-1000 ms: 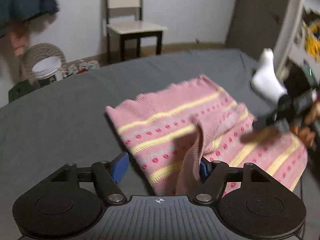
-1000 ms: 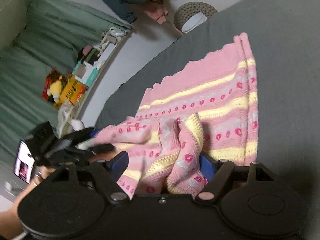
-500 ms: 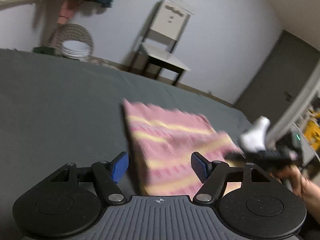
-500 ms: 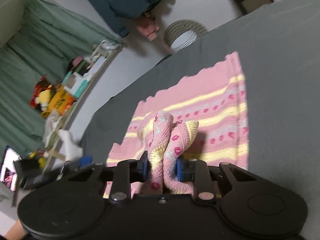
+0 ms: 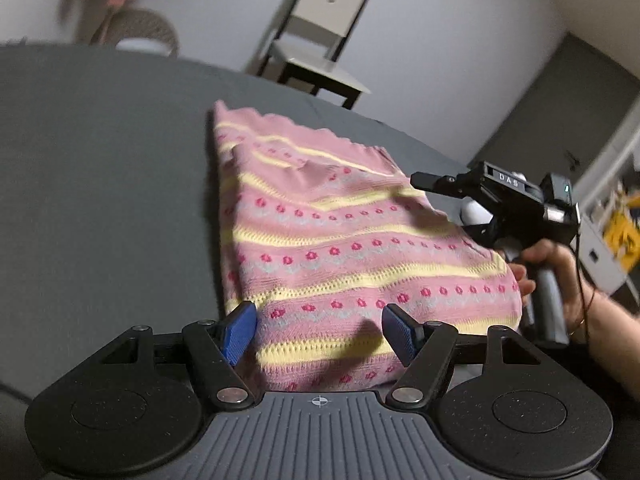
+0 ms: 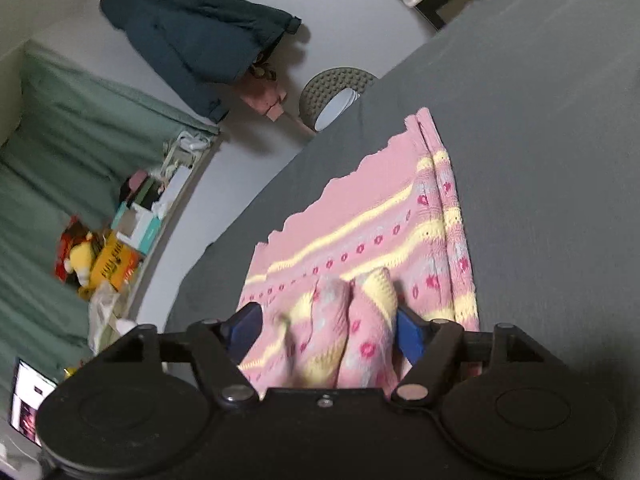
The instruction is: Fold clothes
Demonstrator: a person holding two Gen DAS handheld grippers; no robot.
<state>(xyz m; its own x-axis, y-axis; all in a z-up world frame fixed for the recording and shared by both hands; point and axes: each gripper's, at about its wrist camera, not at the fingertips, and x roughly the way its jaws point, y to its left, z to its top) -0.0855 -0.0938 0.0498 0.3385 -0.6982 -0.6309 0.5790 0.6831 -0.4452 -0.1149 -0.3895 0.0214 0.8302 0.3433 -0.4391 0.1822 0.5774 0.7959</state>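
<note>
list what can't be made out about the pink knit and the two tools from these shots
- Right wrist view: the near edge of the pink knit is hidden by the right tool; bunched folds sit between its open fingers, but contact is unclear.
- Left wrist view: the left tool covers the knit's near hem.
- Left wrist view: the right tool's fingertips are too small to read, and motion blur smears the shelf items.

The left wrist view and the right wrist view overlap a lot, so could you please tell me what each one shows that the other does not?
Only the left wrist view shows the right gripper and the hand holding it. Only the right wrist view shows the dark blue jacket on the wall, the green curtain and the cluttered shelf. Both show the pink striped knit garment on the grey bed sheet.
</note>
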